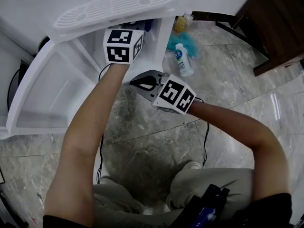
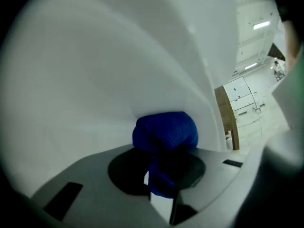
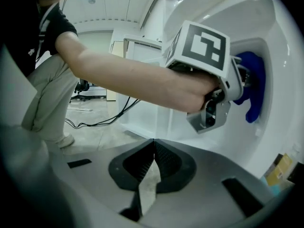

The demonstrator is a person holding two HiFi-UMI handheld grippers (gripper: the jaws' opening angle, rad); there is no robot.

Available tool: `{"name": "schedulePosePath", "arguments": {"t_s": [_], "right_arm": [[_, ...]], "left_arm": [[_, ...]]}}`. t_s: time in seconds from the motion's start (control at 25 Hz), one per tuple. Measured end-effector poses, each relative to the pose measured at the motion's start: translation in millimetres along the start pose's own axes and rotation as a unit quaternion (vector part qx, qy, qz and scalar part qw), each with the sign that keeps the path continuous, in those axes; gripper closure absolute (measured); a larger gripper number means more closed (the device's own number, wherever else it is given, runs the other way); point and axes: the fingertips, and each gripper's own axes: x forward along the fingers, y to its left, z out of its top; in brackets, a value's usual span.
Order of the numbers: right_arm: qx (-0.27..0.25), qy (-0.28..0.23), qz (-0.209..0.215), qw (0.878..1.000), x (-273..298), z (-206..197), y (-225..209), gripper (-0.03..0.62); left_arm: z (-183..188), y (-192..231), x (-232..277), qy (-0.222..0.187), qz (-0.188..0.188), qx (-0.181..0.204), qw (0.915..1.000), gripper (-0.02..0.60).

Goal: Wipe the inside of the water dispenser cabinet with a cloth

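The left gripper [image 2: 160, 186] was clamped on a bunched blue cloth [image 2: 165, 129], a fold of it pinched between the jaws and the rest bulging out past their tips. In the left gripper view the cloth sat right up against a curved white inner wall of the water dispenser cabinet [image 1: 161, 37]; whether it pressed on that wall could not be told. From the head view, the gripper's marker cube was at the cabinet's opening, just under the slotted drip grille [image 1: 114, 6], with the jaws reaching inside. The right gripper view showed the cloth within the white recess, beyond the hand that held the left gripper.

The right gripper [image 3: 153, 172] was in front of the cabinet, outside the opening, its jaws pressed together with nothing between them.

The cabinet door [image 1: 42, 94] stood swung open at the cabinet's left. To the cabinet's right, a white bottle with a blue label [image 1: 183, 61] lay on the marble floor [image 1: 156, 141] beside something fluffy and teal [image 1: 185, 42].
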Motion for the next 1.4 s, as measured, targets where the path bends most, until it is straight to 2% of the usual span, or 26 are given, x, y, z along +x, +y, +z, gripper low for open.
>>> {"name": "schedulePosePath", "arguments": {"t_s": [0.12, 0.24, 0.52, 0.64, 0.8, 1.12, 1.28, 1.4], "right_arm": [[-0.007, -0.001, 0.012, 1.0, 3, 1, 8, 0.595], [-0.005, 0.003, 0.017, 1.0, 0, -8, 10, 0.595], [0.06, 0.012, 0.007, 0.998, -20, -38, 2, 0.595], [0.072, 0.014, 0.004, 0.997, -32, -49, 2, 0.595], [0.079, 0.02, -0.002, 0.997, -40, -61, 0, 0.595], [0.061, 0.021, 0.009, 0.998, -24, -50, 0, 0.595], [0.047, 0.02, 0.009, 0.999, -22, -49, 6, 0.595], [0.056, 0.033, 0.008, 0.998, -28, -60, 12, 0.595]], "left_arm": [[4, 1, -1, -0.019, 0.014, 0.008, 0.9997, 0.503], [5, 6, 2, -0.036, 0.03, -0.003, 0.9989, 0.503], [0, 31, 28, -0.078, 0.091, -0.074, 0.9901, 0.503], [1, 41, 36, -0.092, 0.107, -0.091, 0.9858, 0.503], [-4, 44, 36, -0.093, 0.114, -0.089, 0.9851, 0.503], [4, 20, 18, -0.089, 0.09, -0.041, 0.9911, 0.503], [-3, 32, 32, -0.06, 0.114, -0.04, 0.9908, 0.503], [-7, 42, 36, -0.052, 0.135, -0.051, 0.9882, 0.503]]}}
